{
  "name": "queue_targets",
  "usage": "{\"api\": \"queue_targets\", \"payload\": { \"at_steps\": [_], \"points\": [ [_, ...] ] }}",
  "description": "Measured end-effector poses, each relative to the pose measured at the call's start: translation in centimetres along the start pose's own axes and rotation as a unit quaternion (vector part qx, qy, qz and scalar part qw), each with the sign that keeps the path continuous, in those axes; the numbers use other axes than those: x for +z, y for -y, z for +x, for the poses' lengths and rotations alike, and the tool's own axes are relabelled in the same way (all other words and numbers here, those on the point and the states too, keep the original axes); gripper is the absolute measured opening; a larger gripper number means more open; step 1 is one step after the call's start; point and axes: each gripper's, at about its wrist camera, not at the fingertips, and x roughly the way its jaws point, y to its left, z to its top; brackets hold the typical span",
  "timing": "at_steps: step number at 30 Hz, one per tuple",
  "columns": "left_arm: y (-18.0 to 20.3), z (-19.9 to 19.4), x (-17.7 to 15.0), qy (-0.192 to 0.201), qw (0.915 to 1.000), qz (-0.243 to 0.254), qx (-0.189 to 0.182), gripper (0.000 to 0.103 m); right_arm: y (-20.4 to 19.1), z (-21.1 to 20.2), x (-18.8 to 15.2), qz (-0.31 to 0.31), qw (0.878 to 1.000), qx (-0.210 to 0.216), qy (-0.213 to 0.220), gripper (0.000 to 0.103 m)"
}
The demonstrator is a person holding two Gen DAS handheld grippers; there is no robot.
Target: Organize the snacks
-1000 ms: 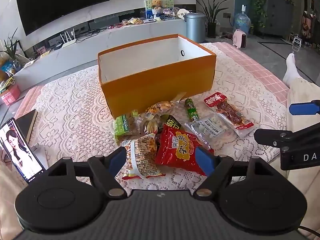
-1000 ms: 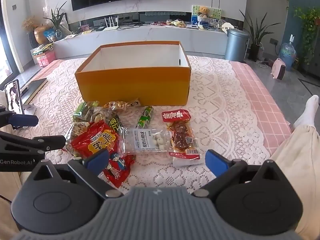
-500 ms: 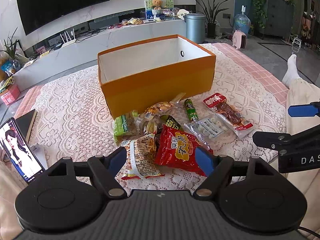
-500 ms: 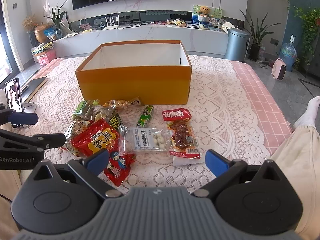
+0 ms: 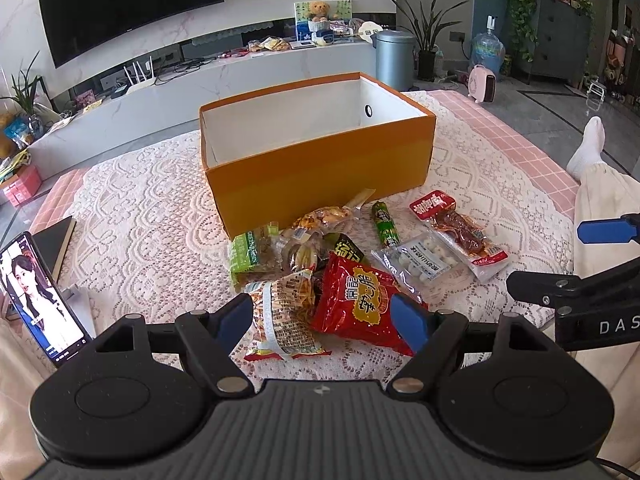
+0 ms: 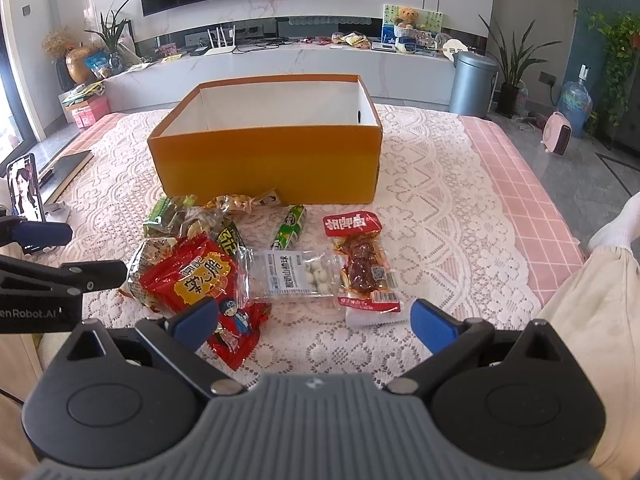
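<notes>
Ahead of the left gripper (image 5: 322, 322), the red bag (image 5: 356, 304) overlaps a dark packet (image 5: 348, 250), hiding its lower half.

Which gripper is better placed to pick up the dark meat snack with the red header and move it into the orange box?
Probably the right gripper: it is open, and the meat snack lies just ahead of its fingers. The left gripper faces the red chip bag instead. The orange box looks empty.

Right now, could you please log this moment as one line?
phase: pre-grasp | left gripper: open, empty | right gripper: open, empty | orange box: no snacks visible inside | snack packets: on table
</notes>
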Motion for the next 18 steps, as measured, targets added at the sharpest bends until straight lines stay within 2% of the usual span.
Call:
{"api": "queue_targets", "payload": {
  "at_steps": [18],
  "points": [
    [-0.24, -0.22, 0.09, 0.010, 0.9999, -0.005, -0.004, 0.092, 0.09, 0.13, 0.08, 0.001, 1.000, -0.004, -0.004, 0.099]
  ]
}}
